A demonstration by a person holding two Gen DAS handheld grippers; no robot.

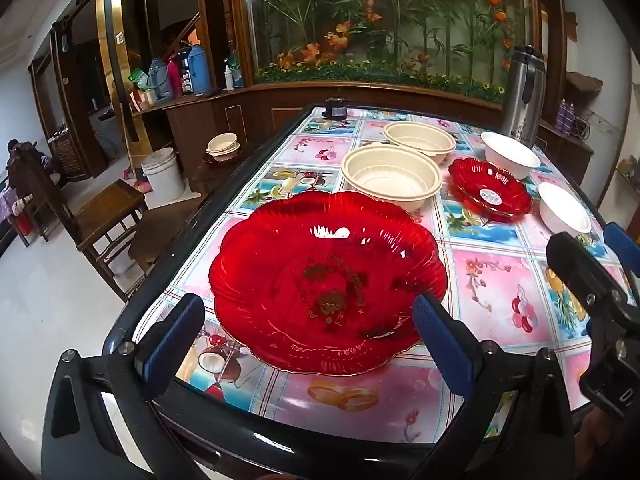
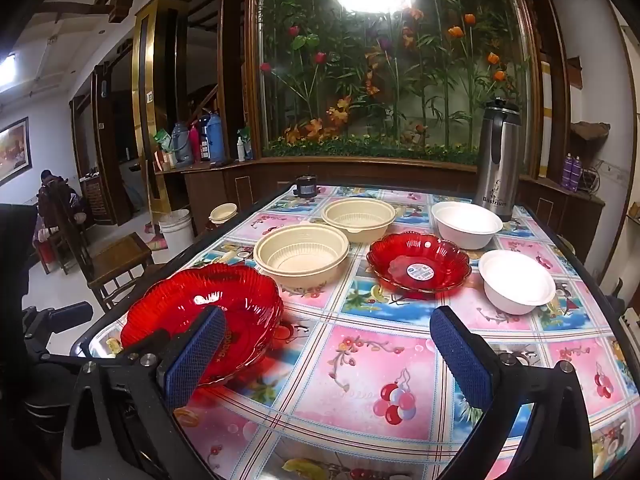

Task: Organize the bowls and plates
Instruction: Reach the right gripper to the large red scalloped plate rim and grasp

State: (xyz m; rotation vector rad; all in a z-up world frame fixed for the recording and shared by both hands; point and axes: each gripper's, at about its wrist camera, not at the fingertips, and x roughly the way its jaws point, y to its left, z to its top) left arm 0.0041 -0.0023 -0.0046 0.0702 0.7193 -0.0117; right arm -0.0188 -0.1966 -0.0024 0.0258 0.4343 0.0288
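Both the left gripper (image 1: 308,344) and right gripper (image 2: 328,356) hang released. Nearest, at left, sits the large scalloped red plastic plate (image 1: 326,280); pinch its rim squarely, then carry it to the small red plate (image 2: 418,262) beyond.

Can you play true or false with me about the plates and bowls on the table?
1. The big red scalloped glass plate is nearest the left gripper. True.
2. Both grippers are shut on bowls. False: both stand open, the right gripper too, holding nothing.
3. The small red glass plate has a sticker inside. True.
4. The two cream plastic bowls are stacked. False: they sit apart.
5. A steel flask stands at the table's far end. True.
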